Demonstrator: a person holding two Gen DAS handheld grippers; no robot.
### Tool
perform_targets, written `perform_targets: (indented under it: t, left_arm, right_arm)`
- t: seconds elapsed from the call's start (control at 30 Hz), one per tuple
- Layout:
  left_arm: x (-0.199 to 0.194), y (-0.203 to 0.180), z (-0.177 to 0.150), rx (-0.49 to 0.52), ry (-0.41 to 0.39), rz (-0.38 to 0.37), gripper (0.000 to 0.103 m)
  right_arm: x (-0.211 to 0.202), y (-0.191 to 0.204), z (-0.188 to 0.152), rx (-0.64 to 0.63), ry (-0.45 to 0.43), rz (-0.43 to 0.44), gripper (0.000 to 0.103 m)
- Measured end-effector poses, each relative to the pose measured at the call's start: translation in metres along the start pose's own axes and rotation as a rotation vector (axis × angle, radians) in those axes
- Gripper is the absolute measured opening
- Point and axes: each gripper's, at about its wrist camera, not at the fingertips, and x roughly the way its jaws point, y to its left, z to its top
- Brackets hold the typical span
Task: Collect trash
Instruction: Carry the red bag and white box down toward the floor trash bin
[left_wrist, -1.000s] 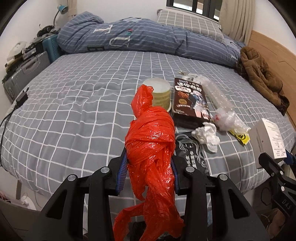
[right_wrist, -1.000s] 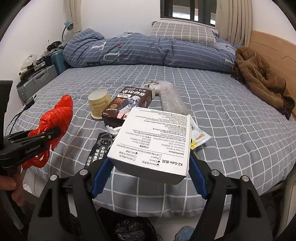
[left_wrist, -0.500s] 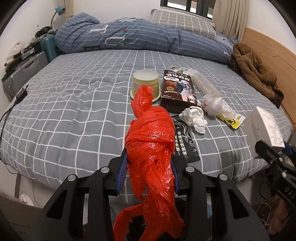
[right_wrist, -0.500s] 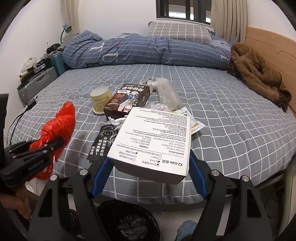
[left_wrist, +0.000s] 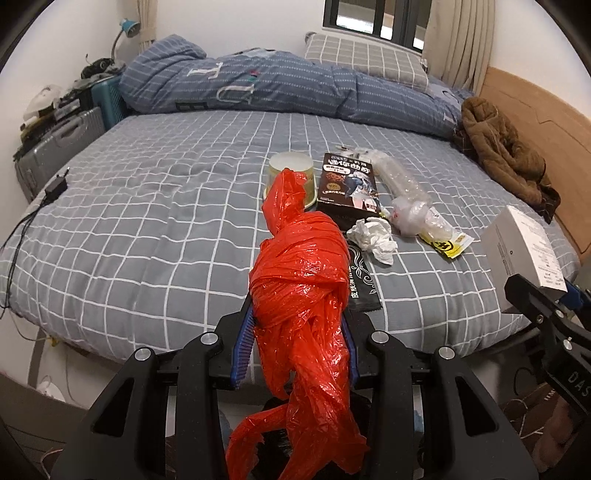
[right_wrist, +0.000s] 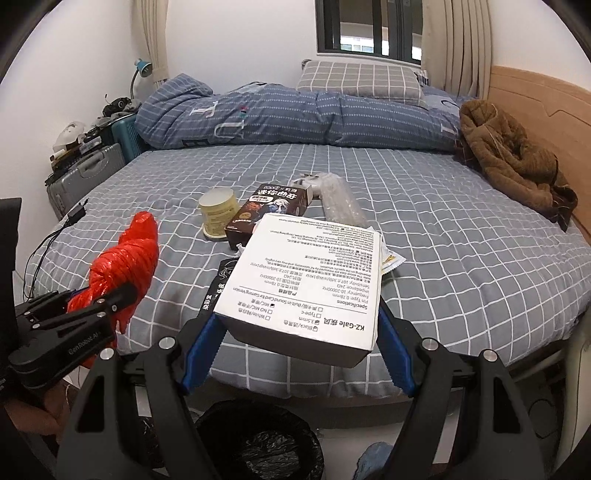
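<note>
My left gripper (left_wrist: 297, 325) is shut on a crumpled red plastic bag (left_wrist: 301, 280), held off the bed's front edge; it also shows in the right wrist view (right_wrist: 122, 269). My right gripper (right_wrist: 299, 328) is shut on a white printed box (right_wrist: 306, 284), held above a black-lined trash bin (right_wrist: 258, 443) on the floor. The box also shows at the right of the left wrist view (left_wrist: 524, 247). On the bed (left_wrist: 147, 221) lie a yellow cup (left_wrist: 291, 177), a dark snack box (left_wrist: 347, 184), a white tissue wad (left_wrist: 373, 236), a black sachet (left_wrist: 360, 284), clear plastic wrap (left_wrist: 406, 199) and a yellow wrapper (left_wrist: 447, 247).
A folded blue duvet (right_wrist: 295, 118) and pillow (right_wrist: 358, 81) lie at the back of the bed. A brown jacket (right_wrist: 513, 158) lies by the wooden headboard at right. Suitcases (right_wrist: 85, 177) stand at left. A charger with cable (left_wrist: 55, 188) lies on the bed's left edge.
Both grippers have drawn back from the bed and risen, each still holding its item. The trash bin has come into view under the right gripper.
</note>
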Motion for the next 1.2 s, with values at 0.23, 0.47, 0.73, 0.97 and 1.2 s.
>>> perform_targets:
  t: [0.23, 0.47, 0.73, 0.97, 1.2]
  left_arm:
    - [-0.013, -0.003, -0.013, 0.019, -0.005, -0.016, 0.038]
    - [-0.021, -0.005, -0.028, 0.023, 0.006, -0.019, 0.038]
    - [-0.027, -0.005, -0.043, 0.020, 0.024, -0.022, 0.038]
    - [-0.027, -0.001, -0.059, 0.011, 0.060, -0.020, 0.038]
    - [-0.032, -0.001, -0.073, 0.019, 0.086, -0.002, 0.038]
  right_arm:
    - [-0.006, 0.004, -0.007, 0.000, 0.011, 0.005, 0.073]
    - [-0.011, 0.011, -0.019, -0.006, 0.027, 0.013, 0.073]
    - [-0.014, 0.017, -0.034, -0.011, 0.055, 0.020, 0.073]
    - [-0.014, 0.023, -0.046, -0.016, 0.087, 0.027, 0.072]
    - [-0.010, 0.028, -0.063, -0.017, 0.145, 0.035, 0.073]
